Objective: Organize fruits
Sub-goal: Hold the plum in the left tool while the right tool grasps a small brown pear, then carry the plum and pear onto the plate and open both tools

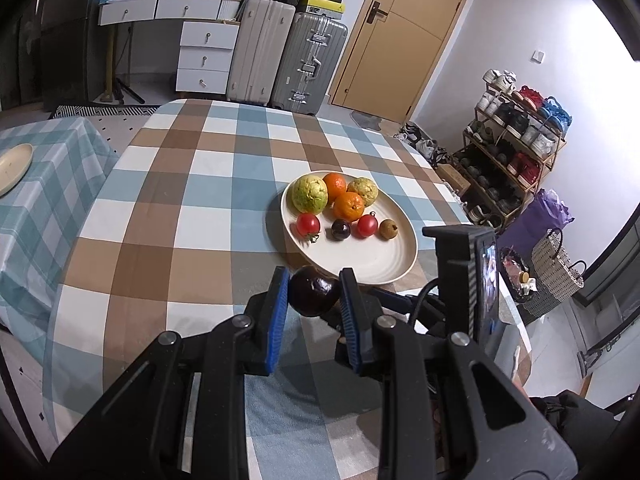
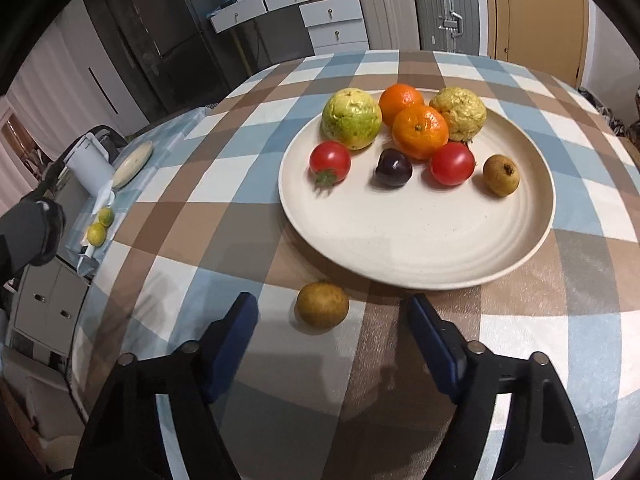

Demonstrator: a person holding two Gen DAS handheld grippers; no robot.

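A cream plate (image 1: 372, 256) (image 2: 416, 236) on the checked tablecloth holds two guavas, two oranges, two tomatoes, a dark plum and a brown longan. My left gripper (image 1: 314, 290) is shut on a dark purple plum (image 1: 314, 290) and holds it just before the plate's near rim. My right gripper (image 2: 332, 312) is open, its blue pads on either side of a brown longan (image 2: 322, 305) that lies on the cloth in front of the plate. The right gripper's body (image 1: 468, 280) shows to the right in the left wrist view.
A second table at the left carries a cream plate (image 1: 12, 168) (image 2: 132, 158), two small limes (image 2: 100, 226) and a white jug (image 2: 90, 168). Suitcases (image 1: 288, 64), drawers, a door and a shoe rack (image 1: 512, 152) stand behind the table.
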